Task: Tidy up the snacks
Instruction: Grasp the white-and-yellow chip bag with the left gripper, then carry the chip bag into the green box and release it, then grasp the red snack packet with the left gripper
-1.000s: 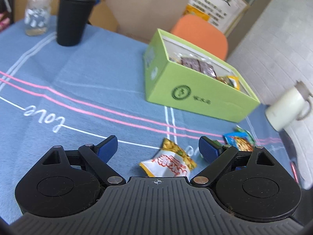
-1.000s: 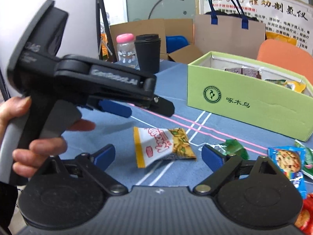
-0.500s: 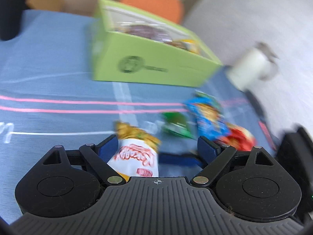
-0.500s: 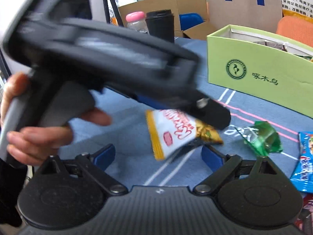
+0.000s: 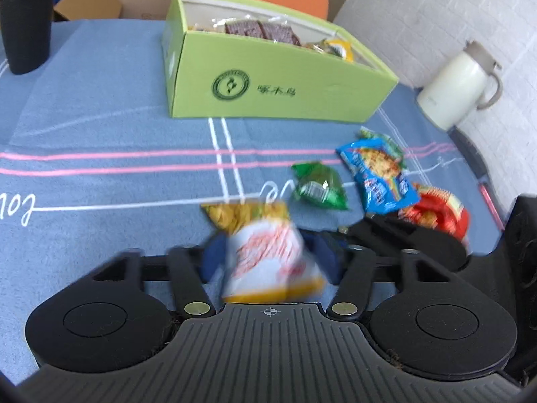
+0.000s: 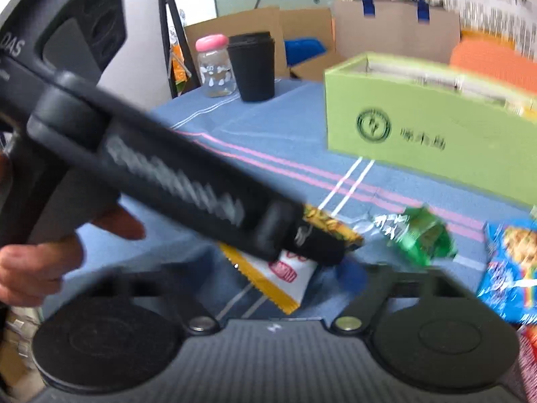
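The left gripper [image 5: 270, 258] is clamped on the white-and-yellow snack packet [image 5: 268, 258], just above the blue tablecloth [image 5: 100, 134]; the right gripper [image 6: 285, 278] is closing its jaws, with the packet's lower corner between them, pads not visibly pressing; a green packet [image 5: 319, 186], a blue packet [image 5: 377, 174] and a red packet [image 5: 436, 211] lie near; the green box [image 5: 285, 84] stands beyond.

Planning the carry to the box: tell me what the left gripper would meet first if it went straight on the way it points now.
Likely the blue tablecloth: the left gripper, shut on the white-and-yellow snack packet, points downward at bare cloth short of the green box. Depth is unclear; a shallower path could reach the box's front wall.
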